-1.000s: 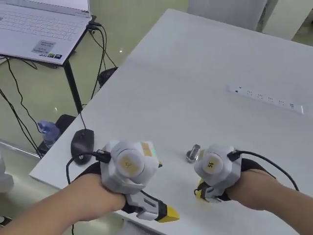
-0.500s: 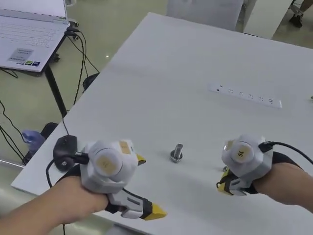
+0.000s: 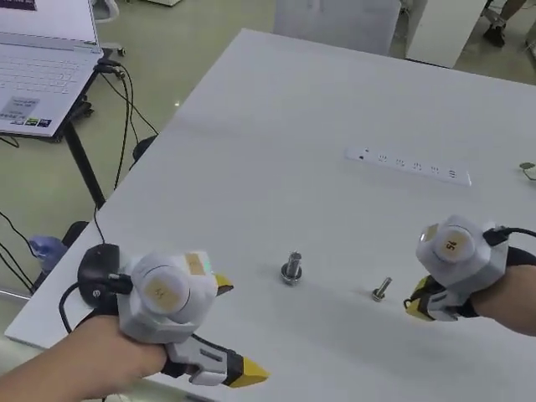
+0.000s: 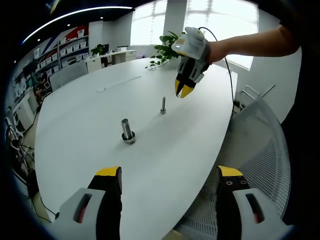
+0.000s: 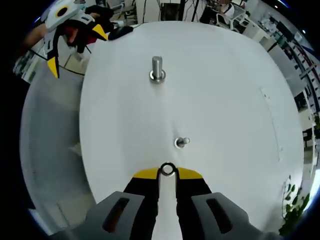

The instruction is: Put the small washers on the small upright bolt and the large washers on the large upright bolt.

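Right gripper (image 5: 168, 175): jaws pinched on a washer (image 5: 167, 169).
Small bolt (image 5: 181, 142): just in front of those jaws.
Left gripper (image 4: 169, 175): jaws wide apart, holding nothing.
Big bolt (image 4: 127, 131): in front of them.

We read table top (image 3: 293, 142) under both grippers as white, matt, smooth, with faint sheen. Large bolt (image 4: 127, 131) ahead of left gripper (image 4: 169, 175): bright silvery metal, glossy. Small bolt (image 5: 181, 142) just ahead of right gripper (image 5: 167, 175): same metal, looks duller to us. Washer (image 5: 167, 169) pinched at right gripper's tips: thin shiny metal ring. Gripper shells: smooth white plastic, slightly glossy; jaw tips yellow over black. Chair (image 4: 250, 145) right of left gripper: grey mesh, rough open weave.
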`<state>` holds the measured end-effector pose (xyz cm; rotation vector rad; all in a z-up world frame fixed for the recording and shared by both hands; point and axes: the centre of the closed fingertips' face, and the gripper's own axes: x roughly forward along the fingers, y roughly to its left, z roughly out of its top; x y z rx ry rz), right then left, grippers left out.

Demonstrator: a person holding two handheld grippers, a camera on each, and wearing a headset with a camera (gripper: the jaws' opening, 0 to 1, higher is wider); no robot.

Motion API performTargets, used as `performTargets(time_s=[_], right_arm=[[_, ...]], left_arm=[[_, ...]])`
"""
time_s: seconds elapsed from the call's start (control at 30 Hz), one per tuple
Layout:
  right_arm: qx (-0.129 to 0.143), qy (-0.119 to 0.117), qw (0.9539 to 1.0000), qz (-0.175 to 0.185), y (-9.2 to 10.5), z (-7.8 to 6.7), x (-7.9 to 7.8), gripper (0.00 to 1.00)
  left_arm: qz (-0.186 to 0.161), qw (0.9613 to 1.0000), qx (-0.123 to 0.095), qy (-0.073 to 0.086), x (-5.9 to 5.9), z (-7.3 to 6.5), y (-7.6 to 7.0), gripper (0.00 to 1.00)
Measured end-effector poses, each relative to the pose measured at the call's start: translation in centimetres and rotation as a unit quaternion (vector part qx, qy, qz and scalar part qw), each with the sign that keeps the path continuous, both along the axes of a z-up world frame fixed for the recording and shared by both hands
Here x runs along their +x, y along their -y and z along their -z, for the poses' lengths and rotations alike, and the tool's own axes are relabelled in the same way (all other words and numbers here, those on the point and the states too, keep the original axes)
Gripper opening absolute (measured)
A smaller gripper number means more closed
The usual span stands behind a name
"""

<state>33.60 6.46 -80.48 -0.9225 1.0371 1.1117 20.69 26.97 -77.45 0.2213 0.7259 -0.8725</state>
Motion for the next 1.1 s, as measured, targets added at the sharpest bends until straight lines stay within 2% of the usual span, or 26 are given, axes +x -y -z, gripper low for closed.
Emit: performTargets(time_s=[0.17, 0.37, 0.7, 0.83, 1.1], right_arm=[[0.008, 0.011, 0.9999, -0.001, -1.2, -0.9, 1.6, 0.12], [0.005, 0.014, 0.9998, -0.011, -2.3, -0.8, 2.8, 0.12], [-0.009, 0.006, 0.9997, -0.021, -2.8, 0.8, 2.7, 0.12], [-0.015, 0.01, 0.9996, -0.023, -2.7, 1.0, 2.9, 0.12], [-0.01, 0.0, 0.9998, -0.015, -2.8, 1.4, 3.0, 0.12]], left_arm=[[-0.001, 1.0, 0.002, -0.004, -0.1, 0.1, -0.1, 0.75], [0.0, 1.0, 0.007, -0.003, -0.2, 0.0, -0.3, 0.75], [-0.004, 0.9999, 0.008, -0.004, 0.0, -0.2, -0.8, 0.74], [-0.006, 0.9999, 0.01, -0.009, -0.4, 0.2, -0.9, 0.74], [-0.005, 0.9998, 0.008, -0.017, -1.0, 0.5, -0.9, 0.73]])
